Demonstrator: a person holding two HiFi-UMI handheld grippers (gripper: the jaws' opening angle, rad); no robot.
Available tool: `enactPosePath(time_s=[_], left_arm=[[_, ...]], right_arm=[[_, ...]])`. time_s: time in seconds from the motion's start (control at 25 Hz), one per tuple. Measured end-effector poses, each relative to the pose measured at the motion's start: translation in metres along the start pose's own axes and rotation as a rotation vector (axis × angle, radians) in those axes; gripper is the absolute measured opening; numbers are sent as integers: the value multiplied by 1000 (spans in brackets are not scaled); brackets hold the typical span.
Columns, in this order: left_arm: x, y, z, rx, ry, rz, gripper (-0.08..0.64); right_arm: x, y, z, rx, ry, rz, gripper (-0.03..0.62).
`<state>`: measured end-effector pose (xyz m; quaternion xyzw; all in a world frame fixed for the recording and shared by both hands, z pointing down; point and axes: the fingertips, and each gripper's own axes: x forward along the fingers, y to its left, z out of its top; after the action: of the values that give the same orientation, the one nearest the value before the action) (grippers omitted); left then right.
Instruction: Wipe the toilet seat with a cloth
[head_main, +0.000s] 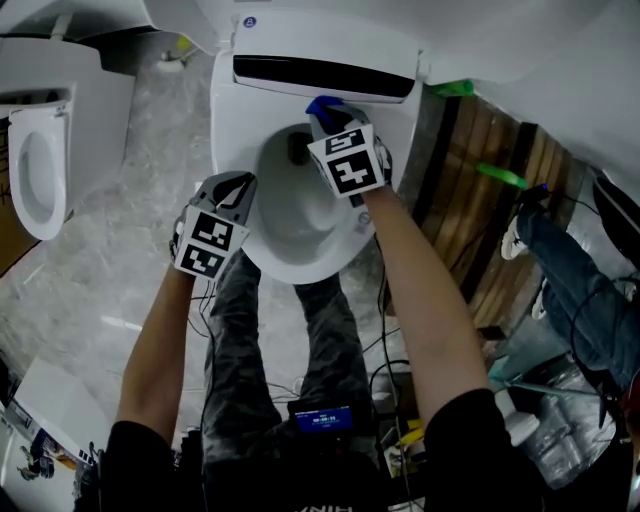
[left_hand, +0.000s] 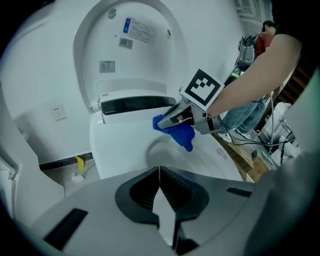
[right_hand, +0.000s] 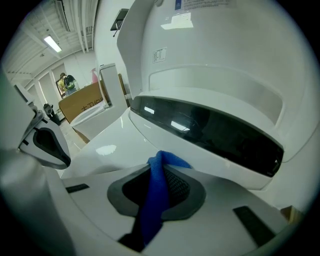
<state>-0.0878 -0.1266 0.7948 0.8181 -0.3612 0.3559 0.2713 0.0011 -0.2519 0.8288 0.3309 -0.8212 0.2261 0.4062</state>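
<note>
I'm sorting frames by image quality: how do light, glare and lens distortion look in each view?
Head view: dim, darkest along the bottom, yet the toilet seat reads crisp. Left gripper view: heavy fisheye bending and black corners, with the raised lid evenly lit. Right gripper view: the same bending, lamp reflections on the dark panel, and the blue cloth soft so near the lens.

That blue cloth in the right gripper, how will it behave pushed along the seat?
Probably floppy: the blue cloth droops loosely below the right gripper. Likely light, since a pinch holds it. May bunch on the glossy toilet seat.
</note>
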Motion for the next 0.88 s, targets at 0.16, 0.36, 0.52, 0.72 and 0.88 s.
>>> enactPosePath(time_s=[0.16,0.36,0.52,0.72,0.88], left_arm=[[-10,9,-9,4,-1,10,18],[-21,11,-17,22,14,-7,18],[-31,8,-10,41,16,-29,18],[-51,-5,14,73,-2,-47,18],[-73,-29,31,110,-4,-68,18]], right_arm=[[3,6,3,35,13,-14,54],[-6,17,5,57,12,-29,54],[-25,27,9,83,0,-33,54],[-68,30,21,117,-32,-60,54],[-117,29,24,133,-50,-95,54]])
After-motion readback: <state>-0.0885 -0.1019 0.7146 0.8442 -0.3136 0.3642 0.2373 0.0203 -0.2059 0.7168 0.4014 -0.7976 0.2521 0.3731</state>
